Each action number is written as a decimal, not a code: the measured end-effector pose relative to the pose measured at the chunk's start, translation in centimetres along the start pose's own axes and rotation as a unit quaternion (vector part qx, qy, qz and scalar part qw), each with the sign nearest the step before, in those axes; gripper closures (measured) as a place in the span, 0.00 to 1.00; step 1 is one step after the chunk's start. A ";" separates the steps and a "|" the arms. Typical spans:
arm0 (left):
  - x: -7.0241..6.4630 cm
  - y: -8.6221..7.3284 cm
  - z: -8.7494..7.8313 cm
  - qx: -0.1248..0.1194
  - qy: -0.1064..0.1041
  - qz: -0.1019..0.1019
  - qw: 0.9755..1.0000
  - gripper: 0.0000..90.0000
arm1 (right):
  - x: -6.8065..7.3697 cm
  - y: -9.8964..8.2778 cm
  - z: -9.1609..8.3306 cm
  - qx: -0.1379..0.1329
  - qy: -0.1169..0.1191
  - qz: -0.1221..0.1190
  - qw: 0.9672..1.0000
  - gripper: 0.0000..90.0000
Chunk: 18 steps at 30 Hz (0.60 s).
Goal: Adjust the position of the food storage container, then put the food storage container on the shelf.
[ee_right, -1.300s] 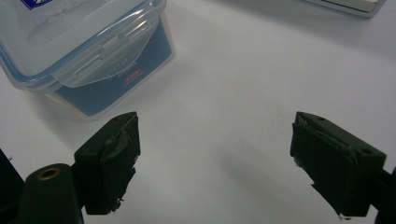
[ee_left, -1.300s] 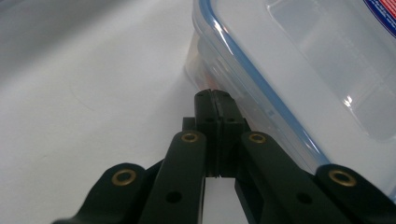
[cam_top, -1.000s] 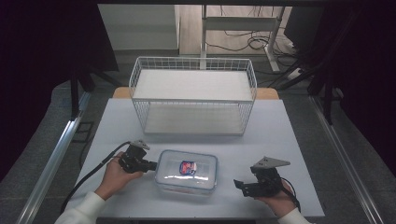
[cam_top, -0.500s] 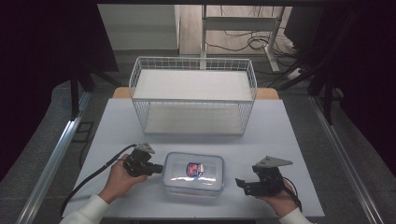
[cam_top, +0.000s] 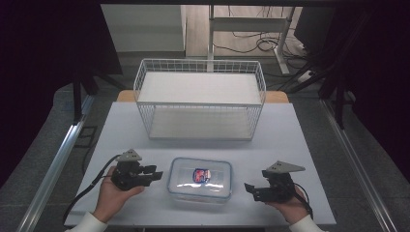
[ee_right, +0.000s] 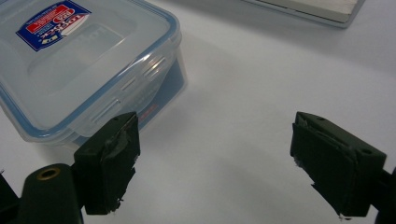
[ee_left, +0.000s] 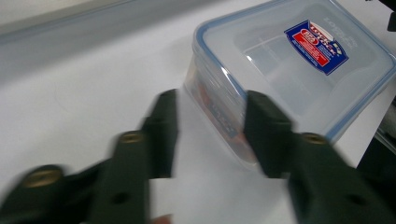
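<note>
Near the bench's front edge, our left claw (cam_top: 153, 174), jaws just opened and empty, sits nearer the lidded container (cam_top: 200, 181); right claw (cam_top: 252, 189) gapes wide.

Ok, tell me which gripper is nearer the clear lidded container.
Left. The left gripper sits just off the clear lidded container's left side, jaws just opened; the right gripper waits farther off its right side.

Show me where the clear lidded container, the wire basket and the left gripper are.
clear lidded container (cam_top: 200, 181): high view, middle of its lid.
wire basket (cam_top: 200, 103): high view, front top rim.
left gripper (cam_top: 157, 174): high view, between its jaw tips.
</note>
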<state>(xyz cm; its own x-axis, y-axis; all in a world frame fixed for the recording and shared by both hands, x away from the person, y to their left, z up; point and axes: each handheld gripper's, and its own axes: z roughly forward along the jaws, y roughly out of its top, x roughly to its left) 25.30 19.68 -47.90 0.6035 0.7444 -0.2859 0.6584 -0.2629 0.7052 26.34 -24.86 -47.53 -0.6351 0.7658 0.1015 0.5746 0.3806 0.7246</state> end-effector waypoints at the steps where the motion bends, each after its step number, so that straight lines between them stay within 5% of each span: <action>1: -0.1 -0.1 0.0 0.000 0.004 0.000 1.000 0.58 | 0.0 0.0 0.0 0.000 0.000 0.000 1.000 0.18; 4: -0.2 -0.5 -0.2 -0.005 0.009 -0.005 1.000 0.35 | 0.0 0.1 0.1 0.001 0.000 -0.001 1.000 0.18; 11: 0.2 -0.6 -0.5 -0.026 -0.054 -0.046 0.997 0.22 | -0.2 0.1 0.2 0.001 0.000 0.000 1.000 0.18; 18: 0.1 -0.7 -0.1 -0.027 -0.073 -0.060 0.995 0.16 | 0.2 0.2 0.3 -0.006 0.008 -0.004 1.000 0.18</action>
<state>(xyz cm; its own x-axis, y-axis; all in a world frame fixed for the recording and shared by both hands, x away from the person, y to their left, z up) 24.85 20.01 -48.37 0.5826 0.6708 -0.4590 0.7077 -0.1410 0.6923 26.48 -24.46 -47.51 -0.6489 0.7534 0.1064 0.5628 0.3812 0.7335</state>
